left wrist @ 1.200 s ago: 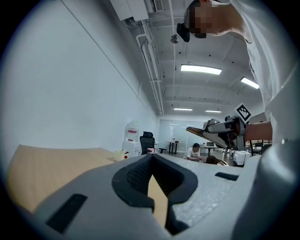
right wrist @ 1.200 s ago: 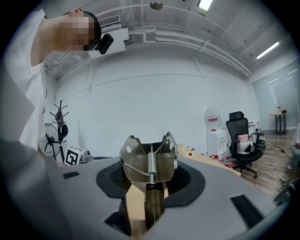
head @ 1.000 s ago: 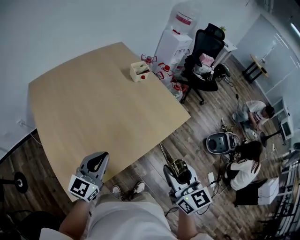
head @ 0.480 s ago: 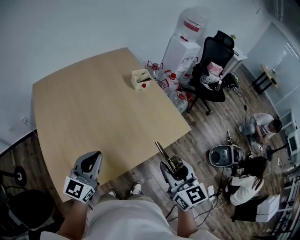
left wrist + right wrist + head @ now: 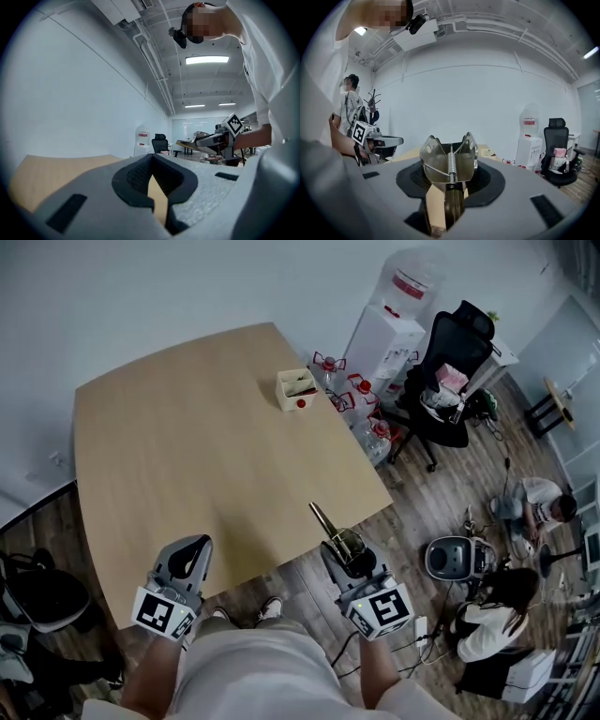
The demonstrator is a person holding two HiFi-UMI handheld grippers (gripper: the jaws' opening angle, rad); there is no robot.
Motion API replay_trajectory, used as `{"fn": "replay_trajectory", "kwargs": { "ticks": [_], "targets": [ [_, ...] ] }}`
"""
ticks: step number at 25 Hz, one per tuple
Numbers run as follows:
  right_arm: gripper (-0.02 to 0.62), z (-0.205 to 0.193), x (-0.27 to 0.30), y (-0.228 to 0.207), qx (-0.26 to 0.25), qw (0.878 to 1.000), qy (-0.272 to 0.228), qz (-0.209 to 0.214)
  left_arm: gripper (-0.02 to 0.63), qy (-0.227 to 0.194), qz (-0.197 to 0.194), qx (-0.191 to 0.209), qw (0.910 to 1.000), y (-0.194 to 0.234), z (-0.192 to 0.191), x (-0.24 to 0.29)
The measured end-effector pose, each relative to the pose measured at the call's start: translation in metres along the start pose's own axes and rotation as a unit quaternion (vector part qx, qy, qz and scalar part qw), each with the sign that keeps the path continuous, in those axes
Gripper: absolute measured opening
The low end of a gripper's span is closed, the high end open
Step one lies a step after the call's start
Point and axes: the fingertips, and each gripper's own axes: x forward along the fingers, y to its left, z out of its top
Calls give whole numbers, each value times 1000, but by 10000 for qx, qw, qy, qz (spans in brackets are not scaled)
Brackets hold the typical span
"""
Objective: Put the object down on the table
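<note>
right claw (image 5: 343,547) nearer table (image 5: 187,427) — clamp (image 5: 449,161) base hidden

Water dispenser (image 5: 386,338), black office chair (image 5: 466,334), cream box (image 5: 298,390)

A pale wooden table (image 5: 169,446) stood near a plain white wall (image 5: 141,287) on dark plank floor (image 5: 412,512). Past its far corner were a black office chair (image 5: 448,362) and a water dispenser (image 5: 392,334) (bottle on top). Strip lights (image 5: 207,59) glowed overhead.
</note>
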Motion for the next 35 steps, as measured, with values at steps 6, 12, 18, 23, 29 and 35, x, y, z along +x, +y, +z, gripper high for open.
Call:
{"fn": "replay_trajectory", "kwargs": {
  "ticks": [6,12,18,23,29,35],
  "targets": [
    [167,-21,31,-19,-216,9996,147,-141,5,-45,-30,72,10000,-4,2,4],
    [166,-43,62,-18,-348,9988,348,26,5,9,67,101,9999,-2,0,0],
    [166,-72,100,-22,-532,9966,595,180,5,81,291,8,9995,9,-10,2],
    [166,-93,127,-21,-717,9932,810,432,5,150,359,-28,9992,9,-18,10],
    [166,-120,153,-34,-774,9896,1067,571,5,269,476,-63,9985,5,-27,12],
    [166,-155,178,-48,-1013,9831,1386,635,5,408,657,-113,9969,4,-41,10]
  ]
}}
